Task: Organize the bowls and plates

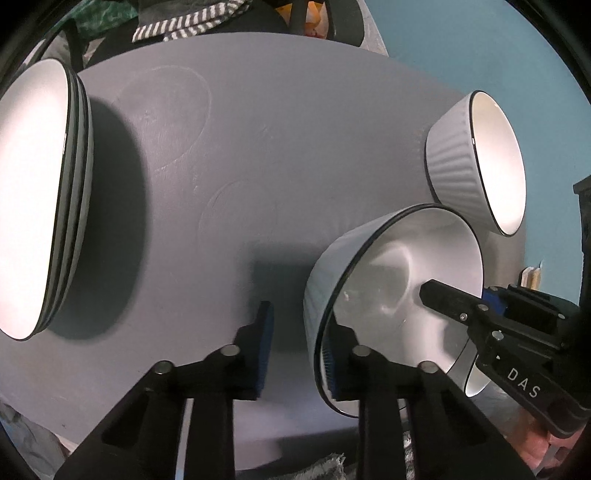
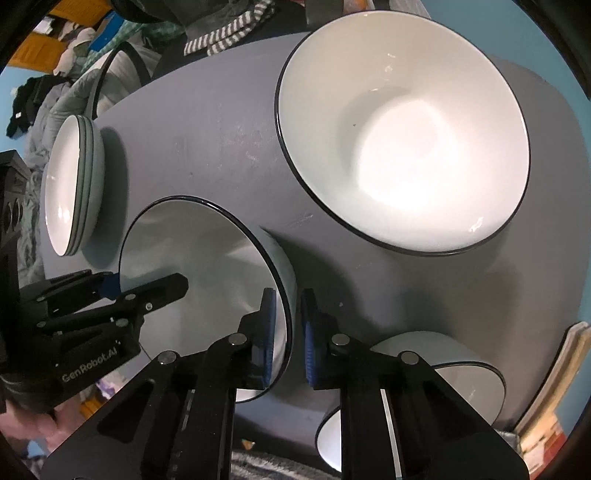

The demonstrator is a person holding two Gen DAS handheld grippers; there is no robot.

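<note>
A white ribbed bowl with a black rim (image 1: 388, 277) (image 2: 207, 251) sits near the front of the grey table (image 1: 258, 147), with a gripper at each side. My right gripper (image 2: 288, 295) (image 1: 458, 293) is shut on its right rim, one pad inside and one outside. My left gripper (image 1: 303, 321) (image 2: 146, 282) straddles the left rim. Its inner pad lies against the wall, and the outer pad (image 1: 267, 343) stands slightly off it. A stack of white plates (image 1: 37, 192) (image 2: 70, 184) is at the left. A second ribbed bowl (image 1: 461, 162) (image 2: 402, 136) stands behind on the right.
A third bowl (image 2: 443, 369) sits at the table's near right corner, under my right gripper. A striped cloth (image 1: 192, 22) lies past the far edge. Books (image 2: 554, 387) lean at the right, and clothes are piled at the left (image 2: 55, 96). The floor (image 1: 480, 44) is teal.
</note>
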